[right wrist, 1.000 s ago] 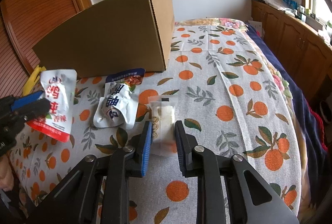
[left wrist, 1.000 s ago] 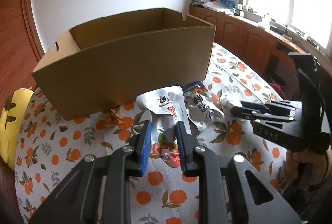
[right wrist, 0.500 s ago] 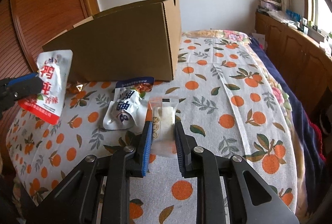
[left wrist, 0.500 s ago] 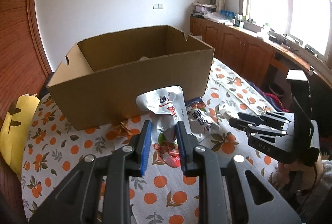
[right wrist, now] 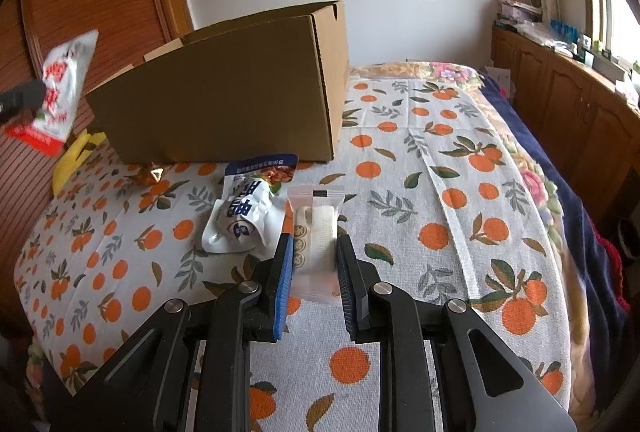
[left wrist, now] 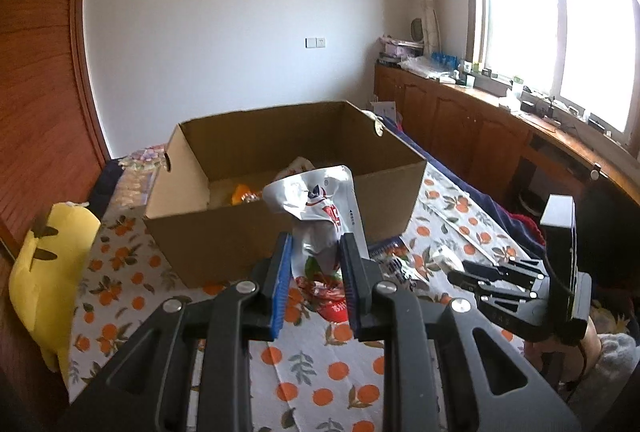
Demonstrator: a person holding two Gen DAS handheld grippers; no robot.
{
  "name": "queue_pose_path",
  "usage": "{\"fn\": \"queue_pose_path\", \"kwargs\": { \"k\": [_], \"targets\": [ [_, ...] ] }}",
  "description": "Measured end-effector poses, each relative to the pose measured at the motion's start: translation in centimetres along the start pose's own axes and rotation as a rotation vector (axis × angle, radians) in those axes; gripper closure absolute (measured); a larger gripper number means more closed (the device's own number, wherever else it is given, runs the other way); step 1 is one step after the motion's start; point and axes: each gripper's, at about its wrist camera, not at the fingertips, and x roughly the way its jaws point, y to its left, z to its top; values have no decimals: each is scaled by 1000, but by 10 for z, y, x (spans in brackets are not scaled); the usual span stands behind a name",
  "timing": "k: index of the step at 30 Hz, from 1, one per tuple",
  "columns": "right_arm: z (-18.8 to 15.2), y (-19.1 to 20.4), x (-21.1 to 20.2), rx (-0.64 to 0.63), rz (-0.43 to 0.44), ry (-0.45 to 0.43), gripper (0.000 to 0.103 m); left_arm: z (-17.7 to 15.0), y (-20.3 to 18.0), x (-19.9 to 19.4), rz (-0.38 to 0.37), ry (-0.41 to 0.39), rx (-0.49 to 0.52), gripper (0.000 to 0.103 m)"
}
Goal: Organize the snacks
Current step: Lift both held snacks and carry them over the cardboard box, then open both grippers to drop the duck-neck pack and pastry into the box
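The left gripper (left wrist: pixel 314 272), clamped on the white-and-red snack pouch (left wrist: pixel 320 210), holds it above the open cardboard box (left wrist: pixel 280 232) for release, while the right gripper (right wrist: pixel 312 272) apparently pinches the clear-wrapped snack (right wrist: pixel 316 232) on the bed (right wrist: pixel 440 232), ready to lift

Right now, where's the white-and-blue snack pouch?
The white-and-blue pouch lies loose on the orange-print bedspread, in front of the cardboard box and just left of the clear-wrapped snack that the right claw grips.

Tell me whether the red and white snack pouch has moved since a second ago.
Yes. The red and white snack pouch, clamped in the left hand-held gripper, has risen: in the right wrist view it now hangs beside the cardboard box, off the bedspread.
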Motion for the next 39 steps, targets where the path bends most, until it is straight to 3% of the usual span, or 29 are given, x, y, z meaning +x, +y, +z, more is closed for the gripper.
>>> {"fn": "queue_pose_path", "kwargs": {
  "k": [10, 22, 32, 39],
  "targets": [
    [18, 5, -15, -20, 35, -20, 83, 10, 10, 3, 20, -19, 8, 81],
    [99, 35, -44, -114, 103, -146, 83, 43, 51, 47, 33, -30, -27, 81],
    [149, 59, -11, -169, 134, -160, 83, 60, 89, 86, 55, -26, -75, 81],
    [166, 72, 22, -188, 141, -150, 83, 57, 99, 109, 57, -7, -89, 81]
  ]
}}
